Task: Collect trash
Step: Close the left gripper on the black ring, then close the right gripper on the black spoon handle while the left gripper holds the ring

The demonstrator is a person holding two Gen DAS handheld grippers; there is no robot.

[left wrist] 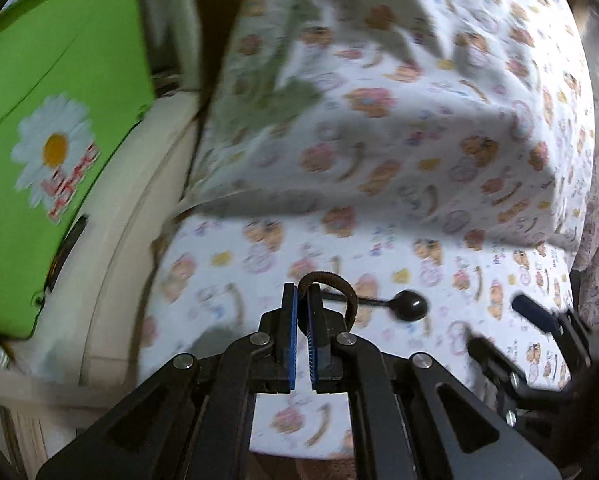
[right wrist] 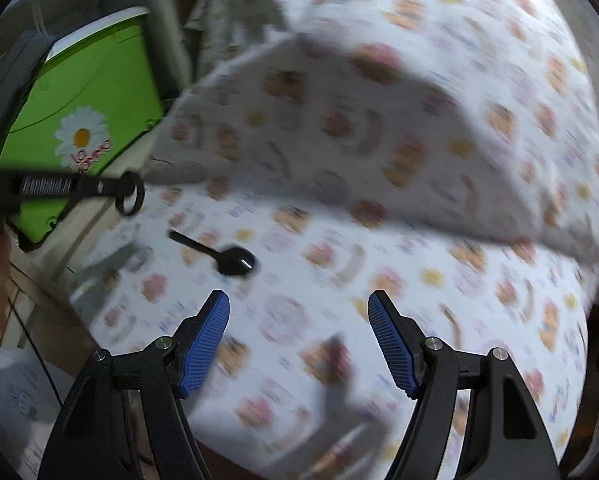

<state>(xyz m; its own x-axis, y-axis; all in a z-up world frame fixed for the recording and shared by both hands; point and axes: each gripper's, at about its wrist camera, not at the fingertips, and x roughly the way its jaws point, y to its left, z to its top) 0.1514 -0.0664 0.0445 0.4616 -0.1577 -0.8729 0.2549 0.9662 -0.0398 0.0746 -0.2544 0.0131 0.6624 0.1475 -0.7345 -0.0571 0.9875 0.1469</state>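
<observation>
Left wrist view: my left claw (left wrist: 302, 300) is clamped on a brown ring (left wrist: 339, 292), held above the sheet (left wrist: 379, 140). Black spoon (left wrist: 409, 305) lies just past it. Right wrist view shows what that one can't: my right claw (right wrist: 298, 309) spread wide with nothing in it, spoon (right wrist: 235, 261) ahead-left. Green bag (right wrist: 87, 92) has a daisy; its red lettering is blurred and unreadable. Bed edge drops off left; open sheet ahead.
</observation>
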